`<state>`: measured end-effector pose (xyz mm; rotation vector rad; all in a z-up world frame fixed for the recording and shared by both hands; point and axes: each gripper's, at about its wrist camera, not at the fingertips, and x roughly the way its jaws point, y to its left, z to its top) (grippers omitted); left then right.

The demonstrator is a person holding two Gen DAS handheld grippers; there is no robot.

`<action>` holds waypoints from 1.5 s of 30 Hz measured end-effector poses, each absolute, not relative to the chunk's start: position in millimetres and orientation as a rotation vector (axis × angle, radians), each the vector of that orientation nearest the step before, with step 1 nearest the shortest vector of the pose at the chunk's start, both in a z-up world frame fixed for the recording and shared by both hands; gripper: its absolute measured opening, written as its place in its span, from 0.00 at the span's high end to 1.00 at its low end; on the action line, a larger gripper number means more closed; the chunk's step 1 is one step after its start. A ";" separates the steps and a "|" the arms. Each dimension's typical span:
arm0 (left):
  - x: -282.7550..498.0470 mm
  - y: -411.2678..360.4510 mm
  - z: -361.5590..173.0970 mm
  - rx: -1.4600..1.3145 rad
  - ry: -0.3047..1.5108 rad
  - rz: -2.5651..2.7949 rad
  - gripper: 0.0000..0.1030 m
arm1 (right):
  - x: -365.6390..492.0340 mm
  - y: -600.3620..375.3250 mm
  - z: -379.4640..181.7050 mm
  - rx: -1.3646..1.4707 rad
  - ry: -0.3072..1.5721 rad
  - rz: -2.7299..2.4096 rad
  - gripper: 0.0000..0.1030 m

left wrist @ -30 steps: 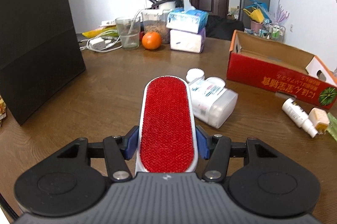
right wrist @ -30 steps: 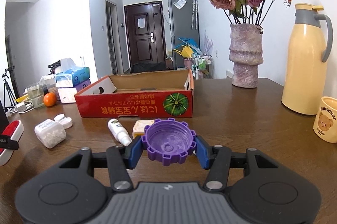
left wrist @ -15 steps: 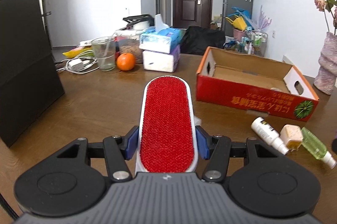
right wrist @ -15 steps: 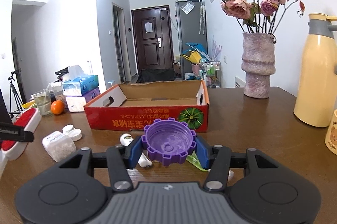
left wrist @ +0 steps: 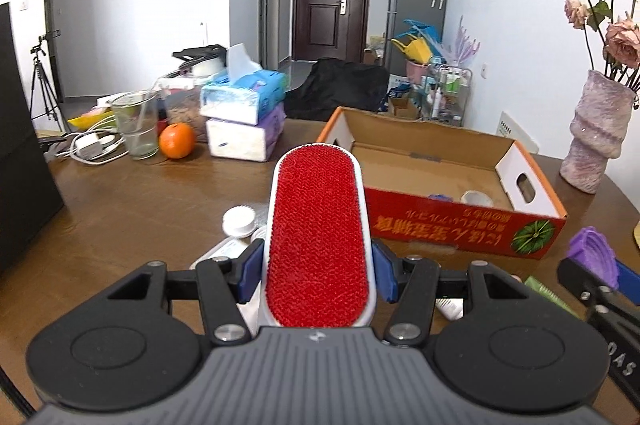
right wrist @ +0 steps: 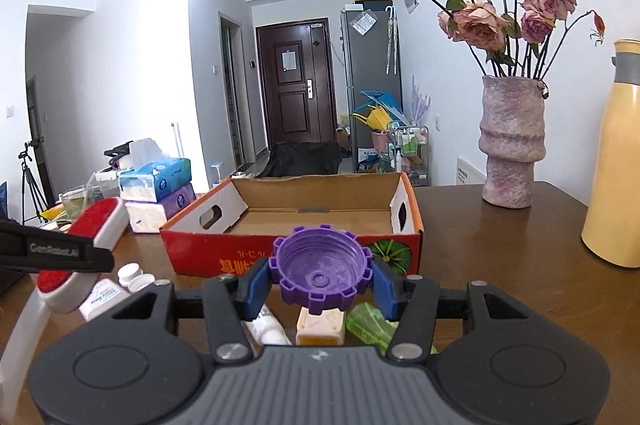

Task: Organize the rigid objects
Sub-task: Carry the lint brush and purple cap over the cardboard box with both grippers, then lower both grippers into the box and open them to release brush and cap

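Left wrist view: lint brush clenched in left jaws, long axis toward cardboard box.

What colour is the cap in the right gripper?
Purple cap, clearest in the right wrist view.

Vase, thermos, orange

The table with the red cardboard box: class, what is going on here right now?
A person holds a gripper in each hand. The left gripper is clamped on a red-faced white lint brush; the right gripper grips a purple toothed plastic cap. Both are in the air facing the open red cardboard box, while small bottles lie on the brown wooden table.
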<state>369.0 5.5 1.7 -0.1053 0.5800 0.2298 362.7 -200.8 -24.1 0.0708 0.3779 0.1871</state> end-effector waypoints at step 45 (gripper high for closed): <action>575.0 -19.2 0.9 -0.116 0.580 0.151 0.45 | 551.9 -178.0 -14.2 0.025 0.368 0.186 0.49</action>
